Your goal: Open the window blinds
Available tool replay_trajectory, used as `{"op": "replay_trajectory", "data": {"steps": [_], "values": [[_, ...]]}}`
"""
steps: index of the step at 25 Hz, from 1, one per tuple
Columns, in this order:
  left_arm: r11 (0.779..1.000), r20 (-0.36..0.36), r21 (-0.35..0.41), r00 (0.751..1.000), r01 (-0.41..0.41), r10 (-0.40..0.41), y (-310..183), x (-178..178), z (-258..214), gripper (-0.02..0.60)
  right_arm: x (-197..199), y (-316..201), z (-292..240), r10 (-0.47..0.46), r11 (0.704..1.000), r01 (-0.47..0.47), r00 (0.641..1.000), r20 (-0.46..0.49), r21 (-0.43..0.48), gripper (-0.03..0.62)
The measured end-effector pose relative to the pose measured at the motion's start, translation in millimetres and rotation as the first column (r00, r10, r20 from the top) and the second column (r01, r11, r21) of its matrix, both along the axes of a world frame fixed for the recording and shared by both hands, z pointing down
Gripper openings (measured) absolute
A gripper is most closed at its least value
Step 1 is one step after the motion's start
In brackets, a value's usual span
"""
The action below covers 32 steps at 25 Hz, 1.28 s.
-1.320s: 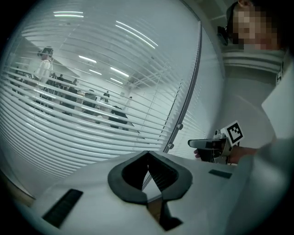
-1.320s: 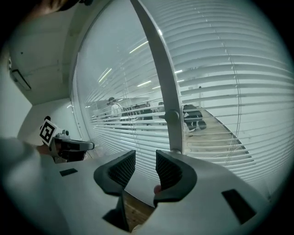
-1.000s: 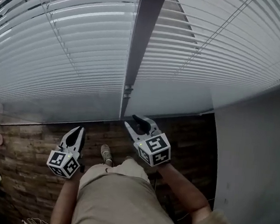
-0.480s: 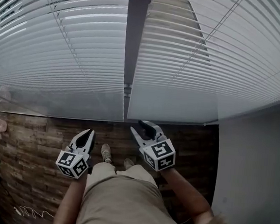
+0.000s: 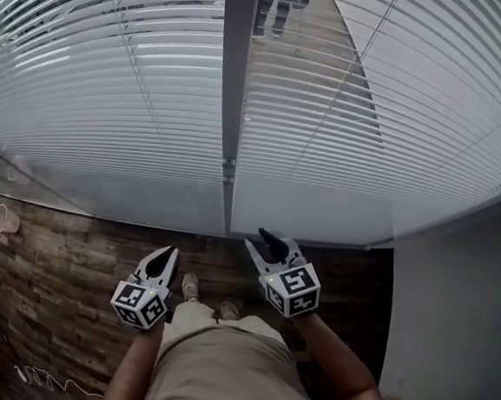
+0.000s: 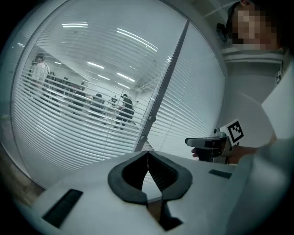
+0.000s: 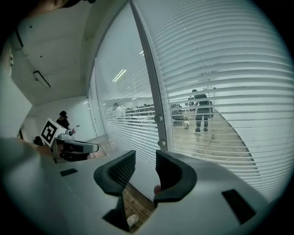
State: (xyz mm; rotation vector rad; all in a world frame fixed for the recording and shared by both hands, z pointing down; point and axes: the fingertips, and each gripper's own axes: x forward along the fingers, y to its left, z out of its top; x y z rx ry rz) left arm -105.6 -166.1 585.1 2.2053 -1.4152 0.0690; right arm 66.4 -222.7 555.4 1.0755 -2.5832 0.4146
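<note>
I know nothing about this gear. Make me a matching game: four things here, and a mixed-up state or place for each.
1 left gripper
2 right gripper
3 window blinds
4 cup

A pink, on the floor, far left in the head view
B jaws together
C white slats, lowered
D jaws apart, empty

Pairs: 1-B, 2-D, 3-C, 4-A

No words, numbers or brand names can be read anywhere. The only printed signs are black-and-white square markers, blocky patterns rather than letters. They sit on the left cube (image 5: 139, 305) behind the jaws of the left gripper (image 5: 172, 252), and on the right cube (image 5: 293, 289) behind the jaws of the right gripper (image 5: 269, 238).
</note>
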Motion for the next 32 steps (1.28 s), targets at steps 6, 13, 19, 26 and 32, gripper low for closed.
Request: {"op": "replay_trajectory", "data": {"steps": [6,13,19,26,32], "values": [[1.000,0.006,0.017,1.000,0.024,-0.024,25.6,2.3,-5.6,0.018,19.1,15.3,-1.7,0.029,0.998,-0.030,0.999,0.024,0.051,0.144],[0.995,0.009,0.037,0.996,0.093,-0.093,54.1,-7.7,-19.9,0.018,29.1,27.4,-2.0,0.038,0.997,-0.039,0.999,0.027,0.060,0.144],[0.990,0.013,0.036,0.990,0.138,-0.139,92.9,-11.3,-31.7,0.018,27.3,47.3,-14.1,0.002,0.998,-0.003,1.000,0.024,0.063,0.144],[0.984,0.014,0.022,0.984,0.178,-0.178,123.4,-19.5,-32.8,0.018,16.4,71.6,-14.3,-0.051,0.998,0.049,0.998,0.041,0.049,0.144],[0.983,-0.002,0.026,0.984,0.181,-0.181,134.2,-33.0,-37.1,0.018,0.1,86.2,-24.0,-0.058,0.996,0.055,0.997,0.043,0.063,0.144]]}}
